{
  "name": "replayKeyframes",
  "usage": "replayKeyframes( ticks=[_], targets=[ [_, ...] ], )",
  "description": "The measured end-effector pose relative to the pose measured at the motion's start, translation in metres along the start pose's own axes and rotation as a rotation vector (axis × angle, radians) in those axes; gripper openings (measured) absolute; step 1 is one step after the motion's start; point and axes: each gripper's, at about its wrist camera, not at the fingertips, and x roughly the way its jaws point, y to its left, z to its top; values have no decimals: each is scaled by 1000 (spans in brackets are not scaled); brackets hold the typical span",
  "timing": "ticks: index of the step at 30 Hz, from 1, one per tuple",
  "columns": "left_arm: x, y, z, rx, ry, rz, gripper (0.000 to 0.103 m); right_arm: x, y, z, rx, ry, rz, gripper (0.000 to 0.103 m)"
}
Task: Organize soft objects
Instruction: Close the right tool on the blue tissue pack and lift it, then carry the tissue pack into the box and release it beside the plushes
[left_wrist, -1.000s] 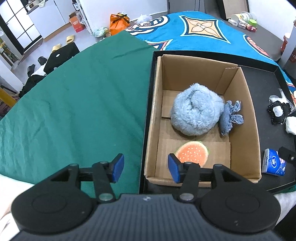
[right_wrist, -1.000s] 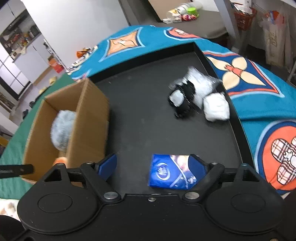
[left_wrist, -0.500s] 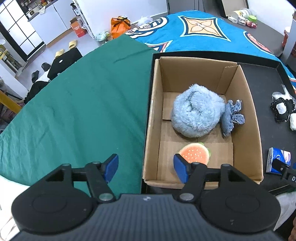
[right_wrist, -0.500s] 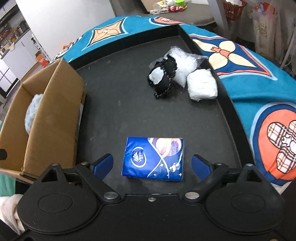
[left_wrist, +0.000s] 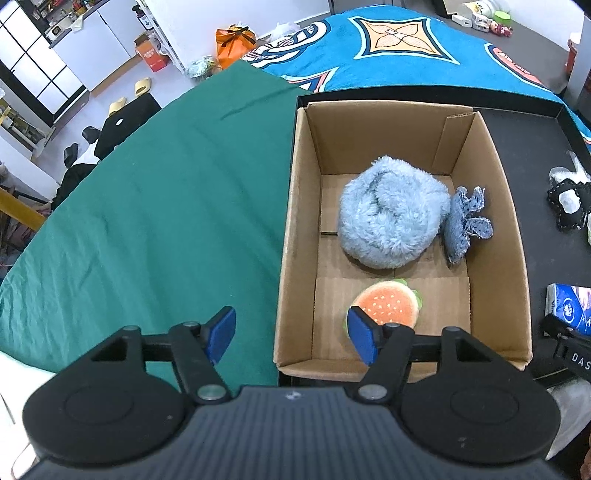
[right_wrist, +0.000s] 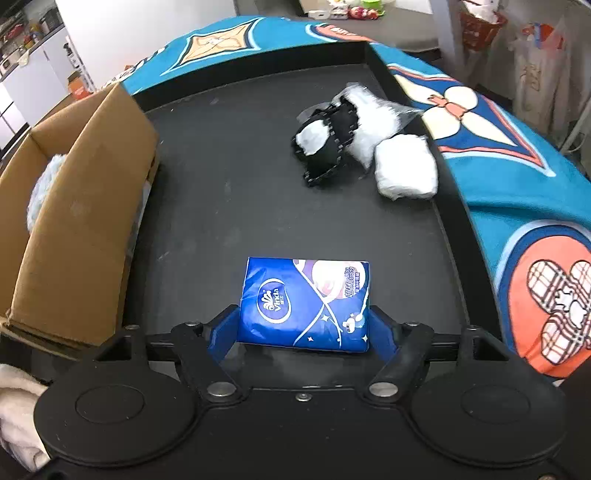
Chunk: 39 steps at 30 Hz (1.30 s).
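Observation:
A cardboard box (left_wrist: 295, 206) stands on the black tray (right_wrist: 258, 192) and holds a fluffy light-blue plush (left_wrist: 391, 218), a small denim plush (left_wrist: 461, 225) and a burger plush (left_wrist: 388, 304). My left gripper (left_wrist: 291, 330) is open and empty above the box's near left wall. My right gripper (right_wrist: 299, 330) has its fingers on both sides of a blue tissue pack (right_wrist: 306, 302) lying on the tray, jaws touching its near end. The pack also shows in the left wrist view (left_wrist: 570, 304). The box also shows in the right wrist view (right_wrist: 85, 214).
A black-and-white plush (right_wrist: 332, 140) and a white padded packet (right_wrist: 404, 166) lie at the tray's far right. A green cloth (left_wrist: 166, 206) covers the table left of the box. A blue patterned cloth (right_wrist: 517, 155) lies right of the tray.
My right gripper has moved forward over the tissue pack and closed in until its fingers meet the pack's sides. My left gripper has drifted slightly back and stayed open.

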Motion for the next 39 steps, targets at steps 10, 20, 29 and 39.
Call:
replayKeyframes(
  ticks=[10,20,29,39],
  targets=[
    [-6,0,-3,-5,-15,-1,65,-24,-2,6,17,-47,35,71],
    [-13,5,-6,-25,-43,-13,65,-54,3,22,24,-96,85,71],
    [-17,12,-8,-47,-63,-36,65,-80,18,33,-15,-155,108,71],
    [-20,22,-10,-88,-87,-68,65,-103,39,47,-56,-207,132,71]
  ],
)
